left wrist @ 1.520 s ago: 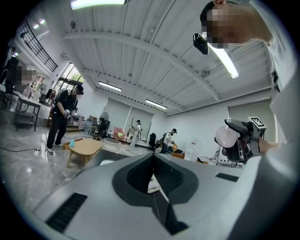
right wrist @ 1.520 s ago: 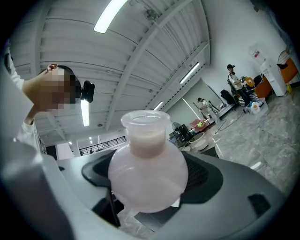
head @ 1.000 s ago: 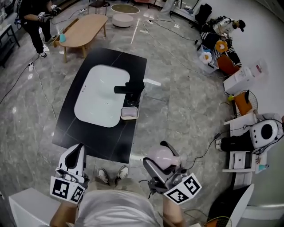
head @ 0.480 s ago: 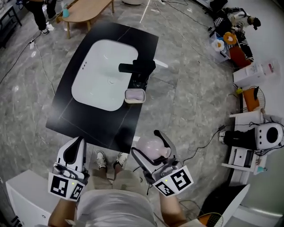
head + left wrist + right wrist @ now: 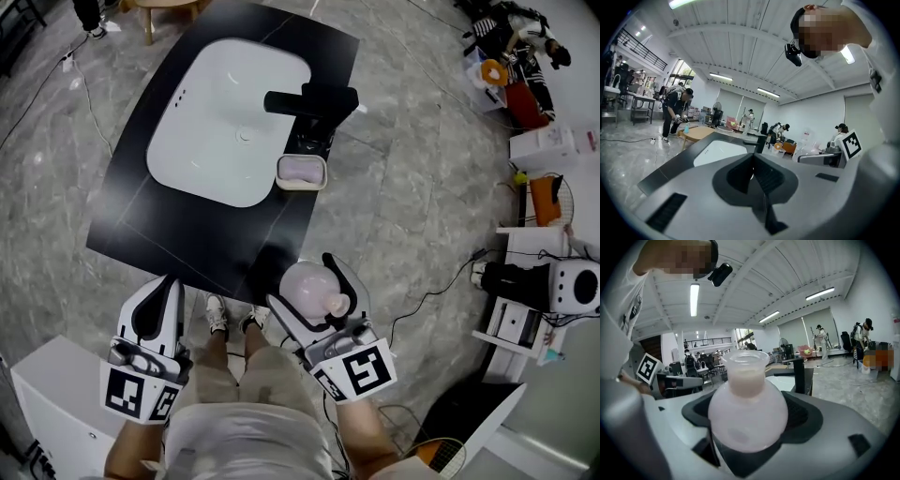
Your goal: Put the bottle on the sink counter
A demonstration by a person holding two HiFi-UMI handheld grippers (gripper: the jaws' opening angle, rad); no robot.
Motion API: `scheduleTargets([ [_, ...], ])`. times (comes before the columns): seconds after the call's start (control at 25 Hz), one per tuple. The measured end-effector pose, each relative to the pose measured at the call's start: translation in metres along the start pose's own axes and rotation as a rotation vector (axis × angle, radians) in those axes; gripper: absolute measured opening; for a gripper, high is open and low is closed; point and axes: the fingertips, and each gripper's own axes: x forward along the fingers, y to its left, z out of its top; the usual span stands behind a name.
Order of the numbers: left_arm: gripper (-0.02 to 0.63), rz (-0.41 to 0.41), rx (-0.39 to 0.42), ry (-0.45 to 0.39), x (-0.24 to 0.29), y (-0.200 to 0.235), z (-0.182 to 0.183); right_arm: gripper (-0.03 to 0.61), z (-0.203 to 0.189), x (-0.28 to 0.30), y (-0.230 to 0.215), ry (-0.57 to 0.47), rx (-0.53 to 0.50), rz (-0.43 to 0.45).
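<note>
A pale pink round-bellied bottle [image 5: 302,281] [image 5: 747,408] sits upright between the jaws of my right gripper [image 5: 306,287] [image 5: 748,427], which is shut on its belly. It hangs just off the near corner of the black sink counter [image 5: 187,239], whose white basin [image 5: 225,122], black faucet [image 5: 309,99] and pink soap dish [image 5: 301,172] lie further off. My left gripper [image 5: 160,289] [image 5: 753,157] is shut on nothing, just off the counter's near edge. The counter [image 5: 670,168] and basin [image 5: 717,152] show ahead in the left gripper view.
The person's shoes [image 5: 217,317] stand on the grey stone floor below the grippers. A white cabinet [image 5: 52,412] is at the lower left. Boxes [image 5: 553,145], appliances [image 5: 574,286] and cables [image 5: 441,286] lie to the right. Other people [image 5: 675,112] work in the background.
The counter has drawn nearer in the head view. My right gripper has carried the bottle forward and left, up to the counter's near corner. The left gripper has kept its place.
</note>
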Motion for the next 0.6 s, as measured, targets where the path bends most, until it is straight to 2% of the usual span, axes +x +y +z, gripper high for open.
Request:
scheduleTargets([
  [0.6, 0.014, 0.007, -0.034, 0.034, 0.006, 0.014, -0.05, 0.416, -0.082, 0.038, 0.0, 0.109, -0.046, -0.016],
])
